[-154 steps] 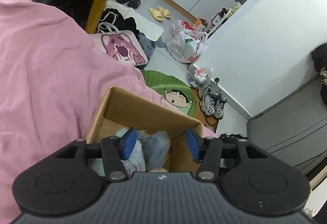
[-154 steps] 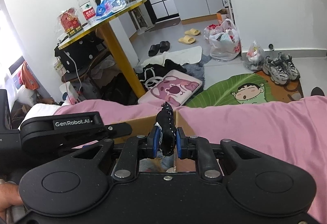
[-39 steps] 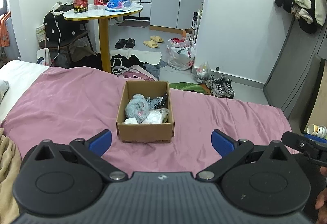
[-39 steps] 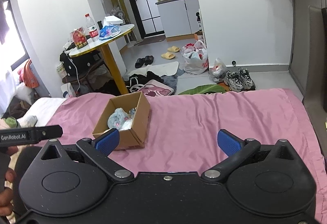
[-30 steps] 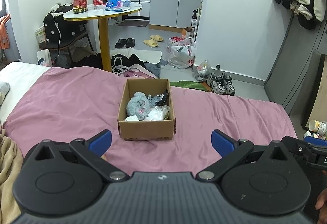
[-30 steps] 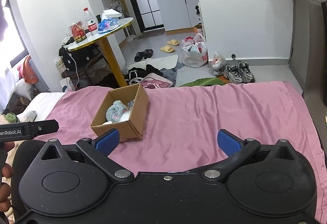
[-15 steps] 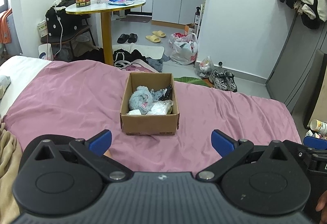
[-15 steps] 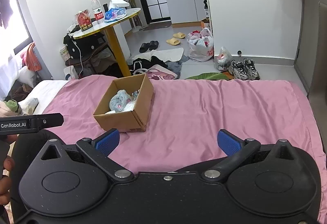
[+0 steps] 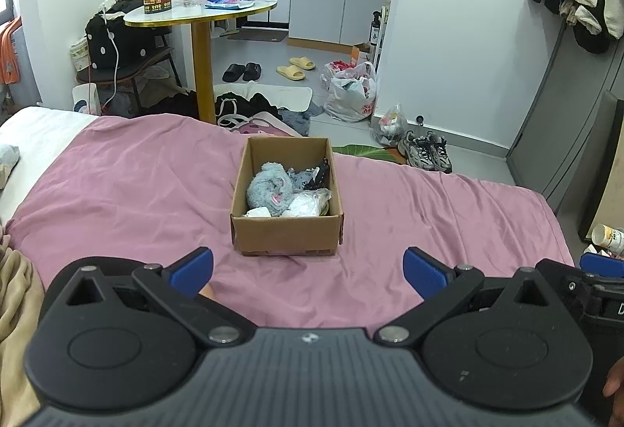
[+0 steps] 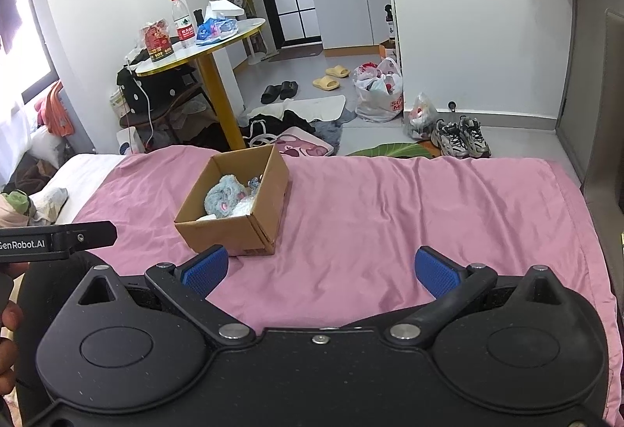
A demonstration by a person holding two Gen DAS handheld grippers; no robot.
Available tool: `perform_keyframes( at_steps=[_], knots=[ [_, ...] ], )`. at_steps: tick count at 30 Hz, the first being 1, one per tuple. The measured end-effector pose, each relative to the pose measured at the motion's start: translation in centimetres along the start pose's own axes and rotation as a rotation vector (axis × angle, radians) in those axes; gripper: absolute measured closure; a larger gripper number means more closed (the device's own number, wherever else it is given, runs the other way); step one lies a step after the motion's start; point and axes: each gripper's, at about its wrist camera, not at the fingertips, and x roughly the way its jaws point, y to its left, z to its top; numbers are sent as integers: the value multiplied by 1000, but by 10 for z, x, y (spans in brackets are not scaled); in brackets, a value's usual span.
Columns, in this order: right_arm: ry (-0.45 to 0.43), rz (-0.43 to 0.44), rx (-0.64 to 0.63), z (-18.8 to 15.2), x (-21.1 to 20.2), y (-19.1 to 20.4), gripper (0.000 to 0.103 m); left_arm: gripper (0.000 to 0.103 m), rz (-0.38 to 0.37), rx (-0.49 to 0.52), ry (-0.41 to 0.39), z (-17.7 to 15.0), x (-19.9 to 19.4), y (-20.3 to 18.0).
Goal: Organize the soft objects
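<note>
An open cardboard box (image 9: 286,238) stands on the pink bedspread (image 9: 117,193). It holds a fluffy grey-blue soft toy (image 9: 269,189), a white cloth (image 9: 308,204) and a dark piece of fabric (image 9: 318,173). The box also shows in the right wrist view (image 10: 257,228), with the soft toy (image 10: 226,197) inside. My left gripper (image 9: 308,271) is open and empty, held back from the box's near side. My right gripper (image 10: 319,271) is open and empty, to the right of the box and nearer than it.
A beige blanket (image 9: 15,310) lies at the left edge. White bedding with small items (image 10: 43,201) sits at the far left. Beyond the bed are a round table (image 9: 202,13), shoes (image 9: 427,152), bags (image 9: 351,91) and clothes on the floor. A grey cabinet (image 9: 565,107) stands at the right.
Five seconds ago the right gripper held dark fabric over the box and the left was at the box. Both have since pulled back, open and empty. Over the last second both views shifted slightly.
</note>
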Motion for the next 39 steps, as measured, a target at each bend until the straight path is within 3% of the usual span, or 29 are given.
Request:
perform_keyframes(
  at_steps=[39],
  knots=[
    [2, 3, -18, 2, -3, 6, 0, 0, 3, 6, 2, -1, 0, 0]
  ],
)
